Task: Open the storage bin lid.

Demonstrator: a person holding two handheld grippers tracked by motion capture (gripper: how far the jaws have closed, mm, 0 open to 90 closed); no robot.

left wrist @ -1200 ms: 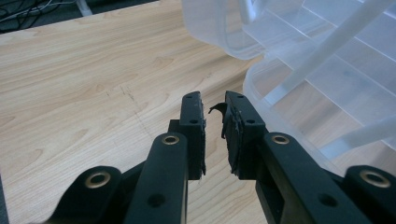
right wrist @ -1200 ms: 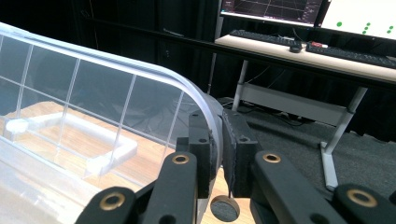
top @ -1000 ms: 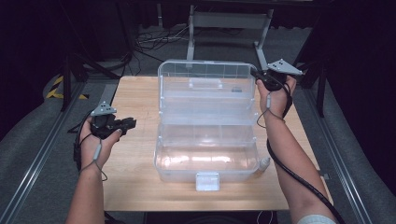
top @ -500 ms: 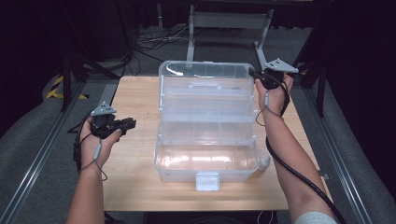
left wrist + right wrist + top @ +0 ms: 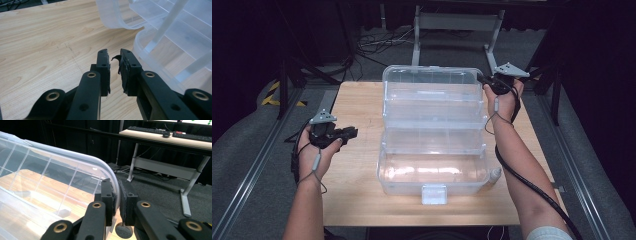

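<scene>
Pale wooden surface [image 5: 357, 165] sits in a dark room with grey carpet, and on it stands one clear plastic organizer box [image 5: 434, 150], spread wide with its stepped trays fanned out; its one white latch [image 5: 434, 194] faces the person's edge of the surface. Behind the box, on the floor, one grey metal stand [image 5: 457, 30] and a tangle of cables [image 5: 377, 45] are seen. Two forearms reach toward the box, each hand carrying one gripper, so two grippers in all. At the box's far right corner, the right gripper [image 5: 117, 195] has its two black fingers [image 5: 107, 195] clamped on the curved rim of the upright clear lid [image 5: 75, 175], one finger on each side of the thin plastic wall; in the high view the right gripper [image 5: 492, 84] meets the same lid corner [image 5: 472, 75]. Well apart from the box, off its left side, the left gripper [image 5: 346, 133] hovers above the bare wood, pointing toward the box. In the left gripper view, the left gripper [image 5: 114, 61] has its fingers [image 5: 103, 65] nearly together, a narrow gap between them and nothing gripped, with the box's rounded left wall [image 5: 150, 50] just beyond. One cable [image 5: 532, 185] trails along the right forearm.
</scene>
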